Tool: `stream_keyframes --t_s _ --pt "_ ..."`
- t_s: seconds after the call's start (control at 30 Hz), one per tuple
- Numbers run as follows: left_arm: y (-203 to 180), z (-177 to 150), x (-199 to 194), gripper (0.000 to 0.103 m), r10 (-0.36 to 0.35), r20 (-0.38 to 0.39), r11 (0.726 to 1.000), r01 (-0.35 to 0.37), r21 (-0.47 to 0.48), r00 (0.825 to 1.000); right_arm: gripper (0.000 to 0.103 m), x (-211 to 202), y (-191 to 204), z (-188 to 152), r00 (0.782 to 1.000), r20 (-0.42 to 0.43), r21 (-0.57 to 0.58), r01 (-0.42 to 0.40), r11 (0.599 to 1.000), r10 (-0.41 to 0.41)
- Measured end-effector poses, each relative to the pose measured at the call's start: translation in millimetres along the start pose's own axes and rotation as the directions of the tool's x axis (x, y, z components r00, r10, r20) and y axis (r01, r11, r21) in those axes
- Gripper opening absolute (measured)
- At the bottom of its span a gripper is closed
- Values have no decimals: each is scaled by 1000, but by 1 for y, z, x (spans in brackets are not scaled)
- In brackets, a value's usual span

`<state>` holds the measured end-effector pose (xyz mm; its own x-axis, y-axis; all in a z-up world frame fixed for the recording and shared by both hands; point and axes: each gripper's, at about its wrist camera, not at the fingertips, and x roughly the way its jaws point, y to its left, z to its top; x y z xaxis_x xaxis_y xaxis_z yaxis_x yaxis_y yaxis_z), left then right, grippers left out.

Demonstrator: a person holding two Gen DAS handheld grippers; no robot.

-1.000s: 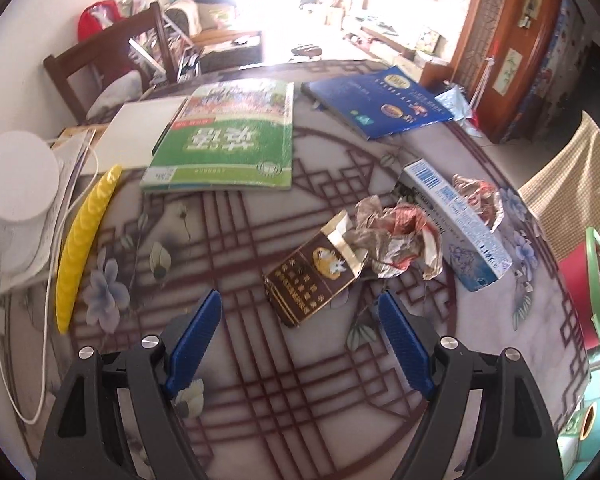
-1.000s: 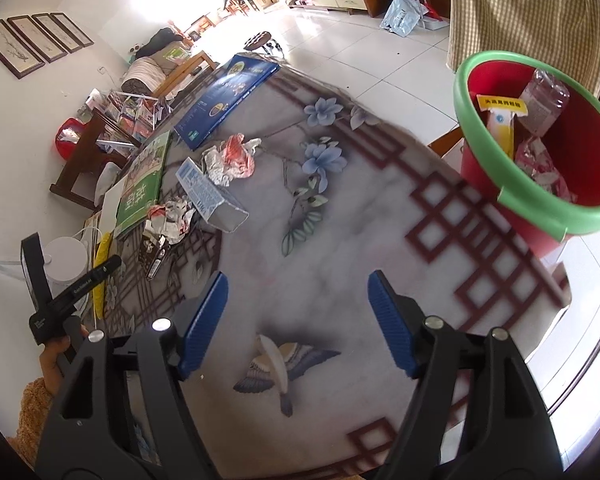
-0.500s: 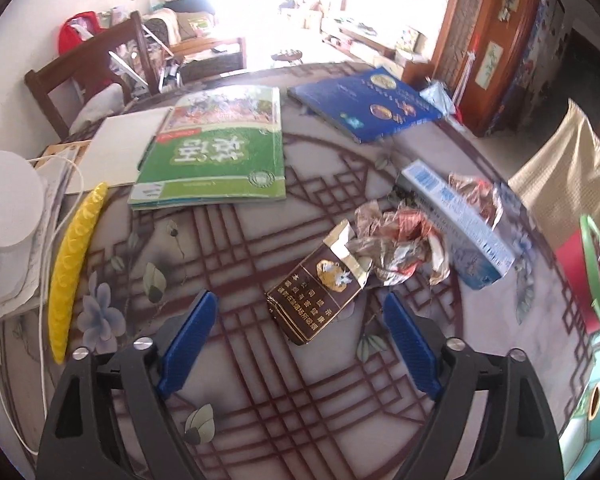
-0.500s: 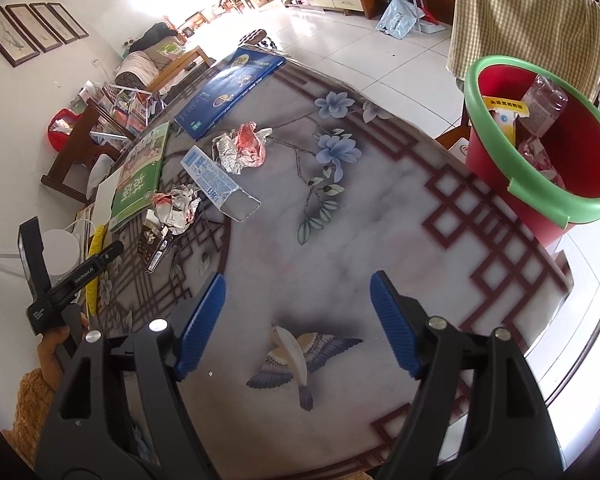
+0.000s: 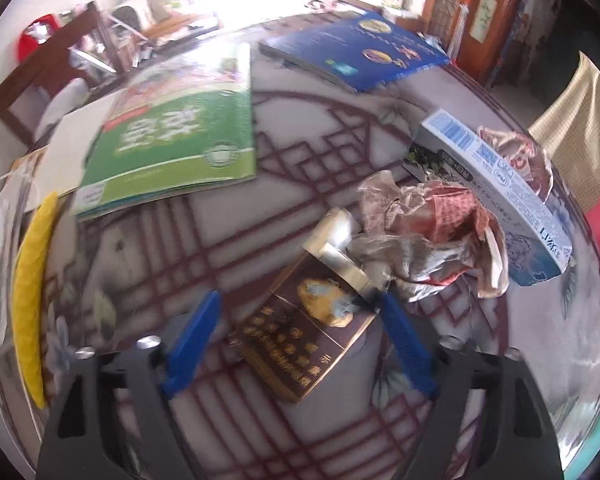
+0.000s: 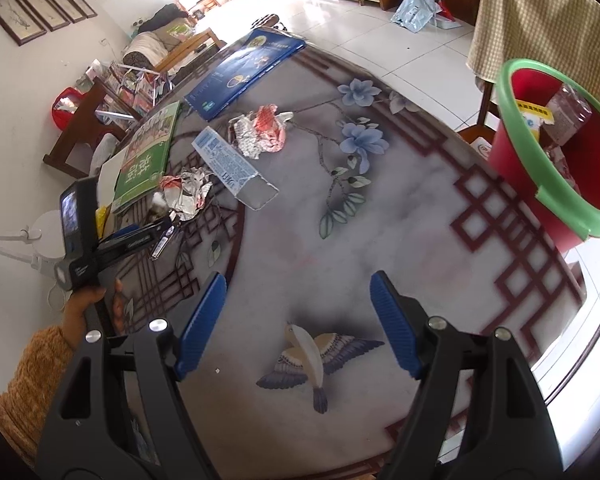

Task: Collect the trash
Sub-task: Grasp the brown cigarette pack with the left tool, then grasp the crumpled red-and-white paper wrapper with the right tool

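A brown cigarette box (image 5: 308,336) with its lid open lies on the patterned table, between the blue fingers of my left gripper (image 5: 298,304). The jaws are closing; the right finger is at the box's corner and a gap remains on the left. Just beyond it sit a crumpled foil wrapper (image 5: 420,232), a blue-and-white carton (image 5: 500,176) and a second, reddish wrapper (image 5: 520,152). My right gripper (image 6: 298,292) hangs open over bare table, holding nothing. A red bucket (image 6: 540,184) with a green rim, trash inside, stands off the table's right edge.
A green book (image 5: 172,136) and a blue book (image 5: 356,52) lie at the far side of the table. A yellow object (image 5: 32,280) and a white round appliance (image 6: 48,232) are at the left edge. A wooden chair (image 6: 80,128) stands behind.
My left gripper has dropped and moved in on the brown box, which now sits between its fingers; the jaws widened, then narrowed. The right gripper drifted slightly across the table.
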<state>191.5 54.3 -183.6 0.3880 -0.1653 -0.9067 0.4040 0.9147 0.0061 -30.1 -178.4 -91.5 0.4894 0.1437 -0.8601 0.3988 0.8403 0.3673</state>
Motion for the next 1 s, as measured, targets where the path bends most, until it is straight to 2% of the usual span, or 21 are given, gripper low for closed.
stream_keyframes --t_s 0.1,0.17,0.33,0.5,0.67,0.8,0.83,0.87,0.9,0.93,1.0 --pt "0 2 -1 54 1 -4 1000 -1 -13 1000 73 6 14 7 1000 -10 -40 -26 999 25" --pt "6 -2 -9 48 -35 6 997 36 -64 999 73 11 25 12 999 -19 -71 -45 996 43" --pt "23 -26 -38 47 -68 55 981 77 -180 996 73 38 61 35 992 -62 -148 -115 982 107" --pt "35 -58 -55 48 -86 49 964 95 -249 995 73 81 108 61 980 -121 -200 -182 963 160" --pt "46 -81 -60 48 -102 29 944 106 -312 994 73 122 146 77 972 -159 -238 -206 949 171" --pt "49 -84 -58 49 -107 19 938 107 -330 994 70 156 157 85 971 -198 -220 -179 959 136" --pt "50 -84 -57 49 -108 19 936 108 -335 994 65 164 159 87 969 -209 -205 -176 963 133" --pt "50 -84 -57 49 -108 19 935 108 -337 994 54 172 160 89 966 -220 -196 -177 964 132" --pt "51 -83 -56 49 -109 18 935 109 -339 994 47 178 161 89 964 -233 -195 -176 965 128" --pt "50 -83 -57 49 -111 18 934 110 -339 994 41 182 162 89 962 -246 -203 -167 965 115" --pt "49 -82 -58 49 -111 21 936 111 -334 994 32 177 162 88 958 -249 -203 -192 960 139"
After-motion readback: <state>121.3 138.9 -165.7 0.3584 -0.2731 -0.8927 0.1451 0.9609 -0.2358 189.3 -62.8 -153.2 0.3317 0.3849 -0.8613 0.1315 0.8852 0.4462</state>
